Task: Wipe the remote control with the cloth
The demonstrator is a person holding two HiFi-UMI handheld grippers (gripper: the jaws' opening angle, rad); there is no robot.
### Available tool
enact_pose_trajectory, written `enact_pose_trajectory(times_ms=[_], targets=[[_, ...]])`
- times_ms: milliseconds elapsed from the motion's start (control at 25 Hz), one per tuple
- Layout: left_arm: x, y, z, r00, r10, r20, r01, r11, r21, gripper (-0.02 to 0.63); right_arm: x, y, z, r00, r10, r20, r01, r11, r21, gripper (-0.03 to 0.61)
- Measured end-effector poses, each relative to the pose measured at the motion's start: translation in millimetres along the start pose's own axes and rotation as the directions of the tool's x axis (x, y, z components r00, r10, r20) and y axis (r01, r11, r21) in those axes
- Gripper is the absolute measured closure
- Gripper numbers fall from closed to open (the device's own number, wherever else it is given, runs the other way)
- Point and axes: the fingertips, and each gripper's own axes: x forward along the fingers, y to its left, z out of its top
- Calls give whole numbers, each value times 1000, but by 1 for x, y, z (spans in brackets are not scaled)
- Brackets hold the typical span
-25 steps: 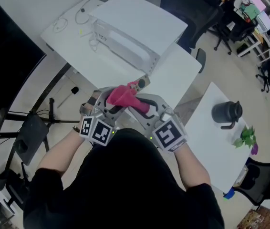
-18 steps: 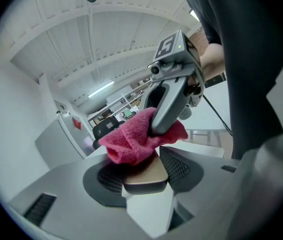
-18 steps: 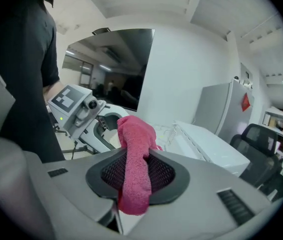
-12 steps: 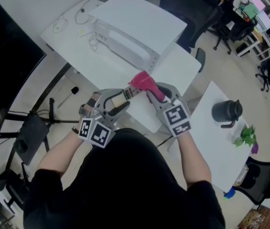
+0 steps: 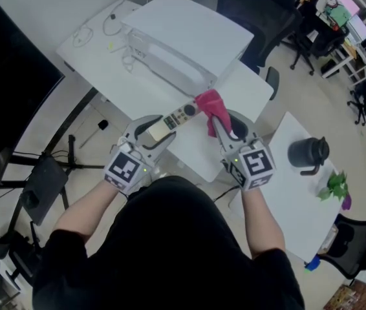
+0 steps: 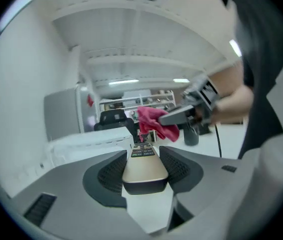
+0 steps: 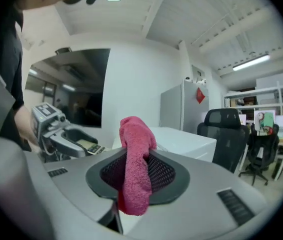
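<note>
My left gripper (image 5: 152, 132) is shut on the near end of a beige remote control (image 5: 174, 117), holding it above the white table (image 5: 247, 89). In the left gripper view the remote (image 6: 143, 165) sits between the two pads, buttons facing up and pointing away. My right gripper (image 5: 222, 123) is shut on a pink cloth (image 5: 209, 104), whose bunched top lies at the remote's far end. In the right gripper view the cloth (image 7: 135, 169) stands clamped between the pads, and the left gripper (image 7: 64, 134) with the remote (image 7: 89, 145) shows at the left.
A large white boxy device (image 5: 183, 37) stands on the table behind the grippers, with white cables (image 5: 108, 21) at its left. A second white table at the right carries a black kettle (image 5: 307, 152) and a small plant (image 5: 335, 185). Black office chairs (image 5: 260, 15) stand beyond.
The right gripper has drawn the pink cloth along the remote, from over the left gripper's end out to the far end. The remote's face is now uncovered. Both grippers shifted slightly forward.
</note>
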Motion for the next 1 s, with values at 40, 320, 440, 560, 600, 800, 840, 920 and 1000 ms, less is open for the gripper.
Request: enact_pose_trajectory(times_ms=[40,320,440,560,600,800,840,920,1000], targets=[[0,11,5,999,-3,46,12,979,-204,405,-5,2,7,998,11,65,-15,998,55,482],[-1,60,45,872,137,470,412,313,-856,405,-3,58,13,962,138,234,-194,952,238,482],[0,56,56,828,148,541,507,217,-834,405,9,84,12,953,209,220,-252,948,195,483],[1,45,58,820,111,561,538,184,-823,405,14,90,13,952,227,205,-264,948,176,483],[0,42,58,820,100,564,543,175,-821,405,14,86,14,953,217,209,-256,950,177,483],[-3,30,56,816,53,575,563,151,-813,405,11,50,28,959,131,251,-180,966,185,483],[-4,27,55,816,44,577,566,143,-812,405,10,41,30,960,110,259,-162,969,188,483],[-5,20,53,816,26,578,571,127,-811,405,8,24,35,960,66,273,-124,972,200,483],[-5,15,50,814,15,581,576,112,-809,405,6,7,40,957,27,288,-91,973,213,483]])
